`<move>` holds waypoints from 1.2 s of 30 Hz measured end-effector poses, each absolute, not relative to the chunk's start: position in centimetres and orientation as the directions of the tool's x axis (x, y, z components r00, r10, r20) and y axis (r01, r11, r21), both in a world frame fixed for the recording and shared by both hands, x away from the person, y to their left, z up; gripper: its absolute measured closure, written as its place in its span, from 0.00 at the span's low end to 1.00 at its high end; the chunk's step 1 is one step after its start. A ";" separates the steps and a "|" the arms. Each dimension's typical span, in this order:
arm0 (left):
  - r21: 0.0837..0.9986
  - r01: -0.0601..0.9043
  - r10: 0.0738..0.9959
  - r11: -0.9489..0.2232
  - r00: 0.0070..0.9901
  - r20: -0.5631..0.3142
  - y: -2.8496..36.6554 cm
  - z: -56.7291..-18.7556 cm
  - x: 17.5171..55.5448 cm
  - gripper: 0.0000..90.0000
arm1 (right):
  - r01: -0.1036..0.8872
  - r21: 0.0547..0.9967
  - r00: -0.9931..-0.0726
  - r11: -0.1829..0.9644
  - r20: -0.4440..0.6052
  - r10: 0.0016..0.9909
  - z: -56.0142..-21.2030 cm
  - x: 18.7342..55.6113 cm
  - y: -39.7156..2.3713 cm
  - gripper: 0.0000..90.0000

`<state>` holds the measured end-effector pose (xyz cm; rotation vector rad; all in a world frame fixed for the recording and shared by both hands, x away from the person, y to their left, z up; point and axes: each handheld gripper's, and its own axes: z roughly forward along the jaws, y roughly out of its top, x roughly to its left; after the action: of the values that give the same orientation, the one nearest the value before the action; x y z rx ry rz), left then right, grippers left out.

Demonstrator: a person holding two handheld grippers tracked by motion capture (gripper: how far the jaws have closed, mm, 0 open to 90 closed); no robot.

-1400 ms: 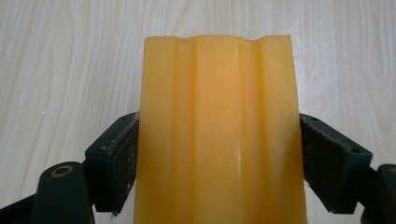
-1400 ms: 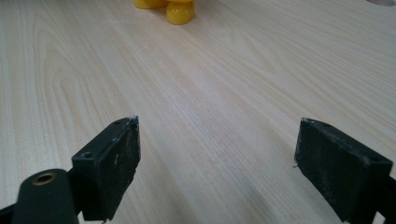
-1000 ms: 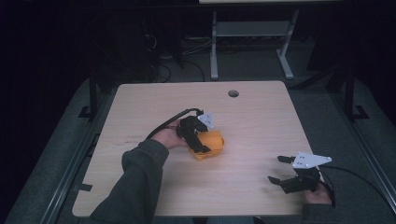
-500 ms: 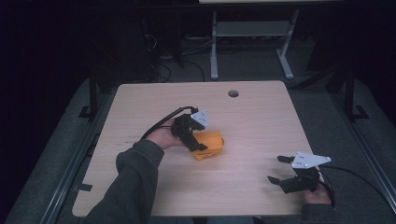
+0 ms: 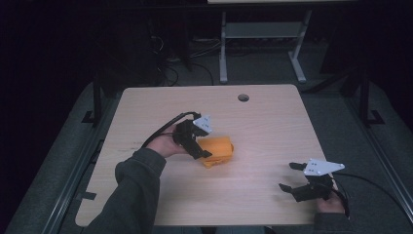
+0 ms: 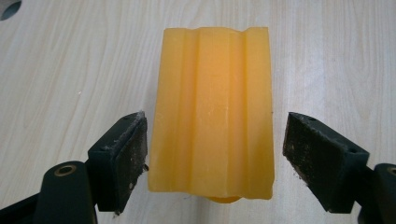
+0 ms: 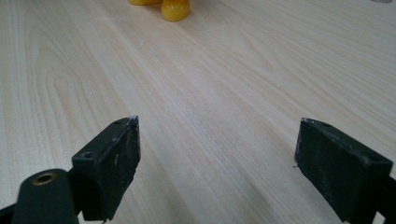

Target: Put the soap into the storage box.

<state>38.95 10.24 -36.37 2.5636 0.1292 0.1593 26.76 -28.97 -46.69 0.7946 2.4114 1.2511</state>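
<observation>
I have the left gripper (image 6: 210,154) spread wide around the orange ribbed block (image 6: 212,112) near the middle of the table (image 5: 272,122), one pad touching or nearly so, no grip made. The right gripper (image 5: 292,176) idles wide open near the front right corner, so closing and lifting remain.
</observation>
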 end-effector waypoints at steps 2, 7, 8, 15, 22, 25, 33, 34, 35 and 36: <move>0.547 0.066 0.132 -0.834 0.988 0.082 10.5 -36.4 38.8 0.24 | 0.333 0.821 -0.797 0.463 -0.017 0.604 -46.7 26.7 -29.0 0.15; 0.548 0.071 0.137 -0.833 0.987 0.080 11.0 -36.5 38.5 0.24 | 0.337 0.822 -0.791 0.459 -0.017 0.611 -46.6 26.7 -29.0 0.15; 0.550 0.072 0.139 -0.832 0.987 0.080 11.1 -36.5 38.4 0.24 | 0.336 0.823 -0.791 0.459 -0.018 0.612 -46.6 26.7 -29.0 0.15; 0.545 0.075 0.144 -0.835 0.986 0.085 11.5 -36.1 37.9 0.24 | 0.343 0.820 -0.785 0.458 -0.017 0.619 -46.6 26.7 -29.2 0.15; 0.553 0.068 0.142 -0.831 0.985 0.093 12.0 -35.8 37.2 0.24 | 0.340 0.820 -0.787 0.460 -0.020 0.617 -46.6 26.7 -29.1 0.15; 0.557 0.075 0.151 -0.827 0.984 0.091 12.3 -35.9 37.0 0.24 | 0.338 0.820 -0.785 0.462 -0.024 0.619 -46.5 26.7 -29.1 0.15; 0.562 0.089 0.171 -0.822 0.981 0.095 13.4 -36.0 36.5 0.24 | 0.337 0.823 -0.780 0.457 -0.028 0.625 -46.5 26.7 -29.2 0.15; 0.570 0.087 0.168 -0.817 0.982 0.091 13.5 -35.9 36.5 0.25 | 0.341 0.823 -0.778 0.455 -0.025 0.628 -46.5 26.7 -29.2 0.15; 0.585 0.094 0.177 -0.805 0.980 0.086 13.7 -36.0 36.3 0.25 | 0.341 0.823 -0.777 0.454 -0.025 0.629 -46.5 26.7 -29.2 0.15; 0.579 0.089 0.174 -0.811 0.980 0.093 13.9 -35.9 36.3 0.25 | 0.342 0.823 -0.777 0.453 -0.024 0.629 -46.5 26.7 -29.2 0.15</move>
<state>36.32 13.87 -35.93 2.5189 0.1835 0.1876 26.73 -29.20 -46.47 0.8270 2.3819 1.2386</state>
